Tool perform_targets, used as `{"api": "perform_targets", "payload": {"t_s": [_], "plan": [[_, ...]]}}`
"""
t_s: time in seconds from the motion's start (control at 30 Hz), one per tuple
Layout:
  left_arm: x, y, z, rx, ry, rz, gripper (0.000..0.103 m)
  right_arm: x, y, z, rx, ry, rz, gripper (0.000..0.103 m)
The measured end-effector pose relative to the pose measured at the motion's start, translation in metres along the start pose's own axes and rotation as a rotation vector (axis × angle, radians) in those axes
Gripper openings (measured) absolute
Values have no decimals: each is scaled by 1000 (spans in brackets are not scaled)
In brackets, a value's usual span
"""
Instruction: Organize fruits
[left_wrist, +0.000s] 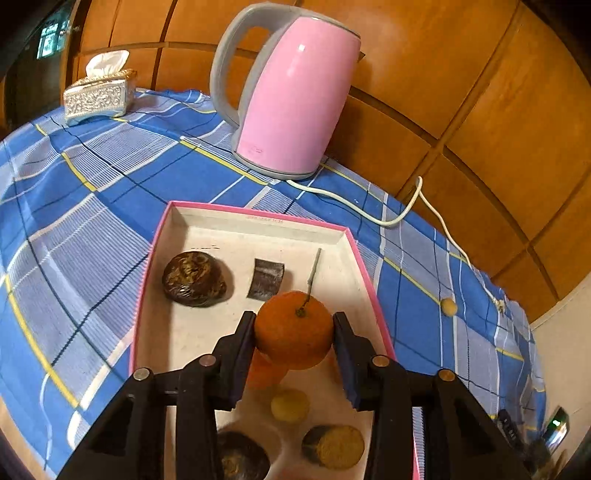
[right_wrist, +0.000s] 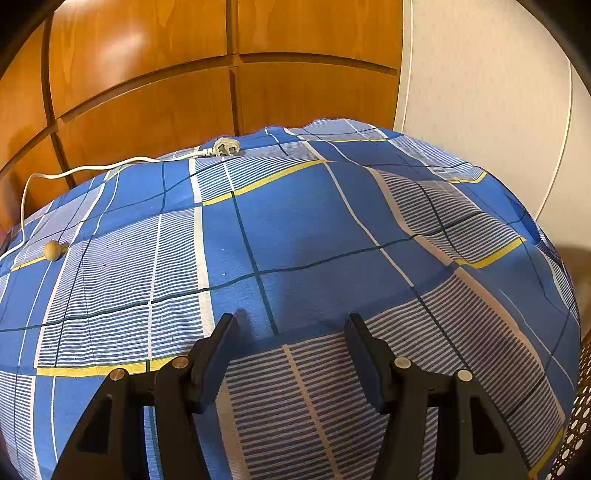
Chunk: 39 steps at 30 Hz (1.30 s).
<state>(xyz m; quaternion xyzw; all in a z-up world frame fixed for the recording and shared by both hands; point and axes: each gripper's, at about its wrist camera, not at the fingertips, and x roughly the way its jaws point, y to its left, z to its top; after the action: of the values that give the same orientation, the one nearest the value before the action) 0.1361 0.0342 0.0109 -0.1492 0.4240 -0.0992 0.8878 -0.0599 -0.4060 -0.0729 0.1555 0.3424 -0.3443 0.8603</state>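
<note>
On the worktop's blue checked cloth (left_wrist: 92, 192), left to right:

1. Silver tissue box (left_wrist: 98, 98), far left corner.
2. Pink kettle (left_wrist: 291, 96), at the back; its white cord (left_wrist: 388, 221) trails right.
3. Pink-rimmed tray (left_wrist: 365, 266), in front of the kettle. It holds a dark wrinkled fruit (left_wrist: 194, 278) at left and a small yellow fruit (left_wrist: 290, 405) nearer me.
4. Orange (left_wrist: 293, 328), over the tray, between my left tongs (left_wrist: 294, 319). The pads sit against both its sides; whether they press, I cannot tell.
5. Small tan fruit (left_wrist: 448, 306), loose on the cloth, right of the tray.
6. My right tongs (right_wrist: 291, 321), parted and empty over bare cloth, well apart from that fruit.
</note>
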Motion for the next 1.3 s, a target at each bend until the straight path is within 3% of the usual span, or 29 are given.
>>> {"api": "perform_targets", "payload": {"t_s": [0.07,0.17,0.43,0.5,0.63,0.7,0.8,0.97,1.3], "plan": [[-1,0,-1,-3,-16,12,59,0,0,0,0,0,-1,62],[-9,3,-6,-16,-25,13,60,0,1,0,-3,0,-3,62],[-39,11,-35,-18,-75,137,61,0,1,0,-9,1,-6,62],[-46,11,-43,-5,-83,158,69,0,1,0,-9,2,-6,62],[-56,12,-58,16,-95,210,72,0,1,0,-10,2,-6,62],[-58,13,-65,16,-98,244,81,0,1,0,-10,2,-6,62],[-63,16,-74,21,-116,282,82,0,1,0,-10,2,-7,62],[-65,20,-81,-6,-122,281,89,0,2,1,-14,4,-8,62],[-65,23,-84,-18,-115,275,90,0,3,1,-26,5,-16,62]]}}
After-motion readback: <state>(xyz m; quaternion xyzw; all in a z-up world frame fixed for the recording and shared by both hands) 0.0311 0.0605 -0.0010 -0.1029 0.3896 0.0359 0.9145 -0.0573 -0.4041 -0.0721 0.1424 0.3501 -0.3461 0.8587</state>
